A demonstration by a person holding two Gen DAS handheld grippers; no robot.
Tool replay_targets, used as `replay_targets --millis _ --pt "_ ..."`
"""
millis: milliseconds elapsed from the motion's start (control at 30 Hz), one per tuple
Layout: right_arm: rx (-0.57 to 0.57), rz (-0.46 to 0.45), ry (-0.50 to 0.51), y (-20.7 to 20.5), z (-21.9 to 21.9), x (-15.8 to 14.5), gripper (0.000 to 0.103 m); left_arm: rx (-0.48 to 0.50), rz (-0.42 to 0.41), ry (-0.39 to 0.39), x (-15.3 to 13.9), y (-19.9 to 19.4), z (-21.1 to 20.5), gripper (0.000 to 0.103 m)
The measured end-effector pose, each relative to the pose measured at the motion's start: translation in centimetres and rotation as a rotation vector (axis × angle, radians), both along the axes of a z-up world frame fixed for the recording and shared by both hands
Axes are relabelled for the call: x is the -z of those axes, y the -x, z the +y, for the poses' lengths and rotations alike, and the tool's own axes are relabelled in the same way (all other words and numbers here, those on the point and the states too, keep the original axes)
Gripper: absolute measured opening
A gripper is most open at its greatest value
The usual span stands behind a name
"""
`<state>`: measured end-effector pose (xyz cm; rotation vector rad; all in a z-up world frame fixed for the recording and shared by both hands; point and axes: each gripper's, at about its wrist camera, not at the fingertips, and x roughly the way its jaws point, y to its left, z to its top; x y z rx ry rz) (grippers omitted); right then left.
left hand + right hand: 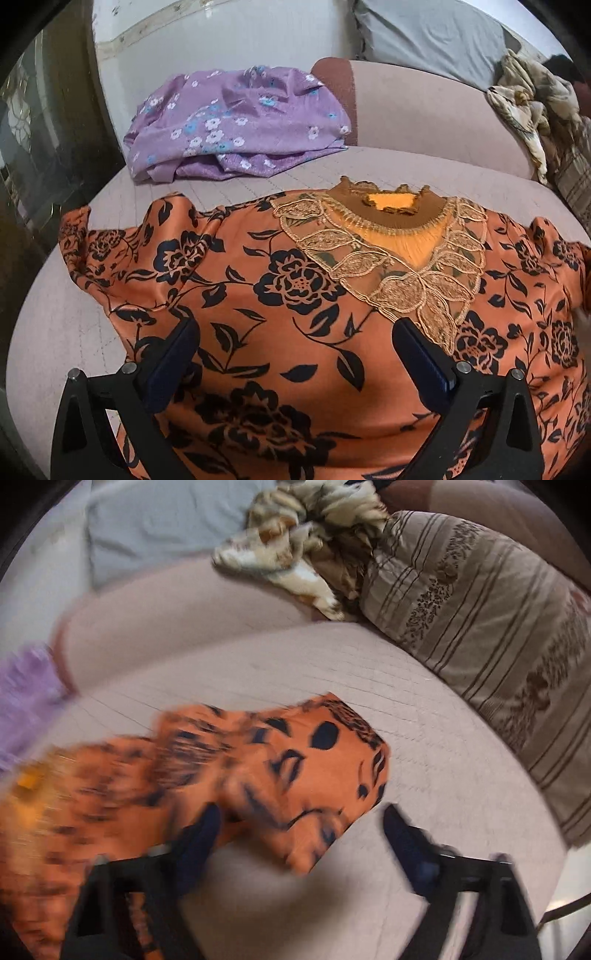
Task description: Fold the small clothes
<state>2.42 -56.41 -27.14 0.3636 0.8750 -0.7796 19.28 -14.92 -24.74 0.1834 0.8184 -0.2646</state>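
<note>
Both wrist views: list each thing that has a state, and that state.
orange floral top: spread flat on the sofa, front up, unfolded.
purple floral garment: crumpled heap behind the top.
left gripper: open above the top.
right gripper: open, sleeve end between the jaws, not pinched.
patterned blanket: bunched against the striped cushion.

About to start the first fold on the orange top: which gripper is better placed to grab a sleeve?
Right, probably. The right gripper is open with the sleeve end between its fingers. The left gripper is open over the middle of the orange top, away from any edge.
</note>
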Motion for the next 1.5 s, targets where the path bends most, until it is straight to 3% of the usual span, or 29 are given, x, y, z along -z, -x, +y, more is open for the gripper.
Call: replay_targets --millis 67,100,233,333,500,567,667,833,867,900,933,967,1067,1167,1300,1367,1433,1467,1500 --pt "0.02 0.078 -0.055 -0.9 -2.0 1.9 0.017 -0.014 0.017 0.019 0.1 -0.7 0.5 0.103" --pt "0.046 0.077 -0.105 -0.7 -3.1 2.2 0.01 -0.02 0.022 0.028 0.1 -0.9 0.7 0.103" --pt "0.06 -0.155 -0.179 2.1 -4.7 -3.0 0.006 -0.047 0.023 0.062 -0.3 -1.3 1.4 0.103" --pt "-0.005 -0.322 -0.223 3.7 -4.6 -9.1 0.005 -0.065 0.023 0.083 -0.7 -1.5 1.9 0.103" --pt "-0.181 -0.591 -0.41 3.5 -2.2 -17.9 0.005 -0.107 -0.005 0.106 -1.8 -1.7 3.5 0.103" --pt "-0.253 -0.614 -0.41 2.2 0.6 -20.2 0.005 -0.132 0.004 0.128 -2.0 -2.0 4.4 0.103" --pt "-0.325 -0.527 -0.34 -0.1 4.8 -22.2 0.006 -0.167 0.03 0.163 -1.9 -2.4 5.9 0.103" --pt "-0.301 -0.343 -0.245 -1.4 6.1 -19.0 0.014 -0.193 0.064 0.187 -1.6 -2.8 7.0 0.103" --pt "-0.28 -0.296 -0.231 -1.1 5.8 -17.2 0.028 -0.195 0.065 0.196 -1.6 -2.8 7.0 0.103" --pt "-0.259 -0.268 -0.231 -0.5 5.1 -15.9 0.062 -0.194 0.066 0.199 -1.6 -2.7 6.9 0.103" --pt "-0.217 -0.243 -0.244 0.1 4.6 -13.7 0.082 -0.19 0.066 0.197 -1.6 -2.7 6.7 0.103" --pt "-0.181 -0.246 -0.249 0.7 3.9 -12.3 0.093 -0.183 0.067 0.188 -1.6 -2.7 6.3 0.103" --pt "-0.098 -0.172 -0.205 1.5 2.7 -7.2 0.093 -0.146 0.064 0.129 -1.2 -2.4 4.7 0.103" --pt "-0.079 -0.104 -0.241 1.3 1.7 -3.3 0.093 -0.103 0.052 0.081 -0.9 -2.2 3.4 0.103" --pt "-0.012 -0.11 -0.246 -0.8 0.2 -0.8 0.093 -0.051 0.027 0.016 -0.5 -1.8 1.5 0.103" --pt "0.026 -0.06 -0.23 -2.4 -0.8 0.5 0.09 -0.03 0.029 -0.001 -0.3 -1.8 0.9 0.103" --pt "0.072 -0.022 -0.236 -3.4 -1.9 1.7 0.076 -0.013 0.029 -0.016 -0.1 -1.9 0.5 0.103" --pt "0.084 0.006 -0.263 -3.8 -2.8 2.6 0.048 -0.009 0.028 -0.02 0.0 -1.9 0.3 0.103" --pt "0.099 0.032 -0.272 -3.8 -3.4 3.3 0.034 -0.006 0.028 -0.022 0.0 -1.9 0.3 0.103"
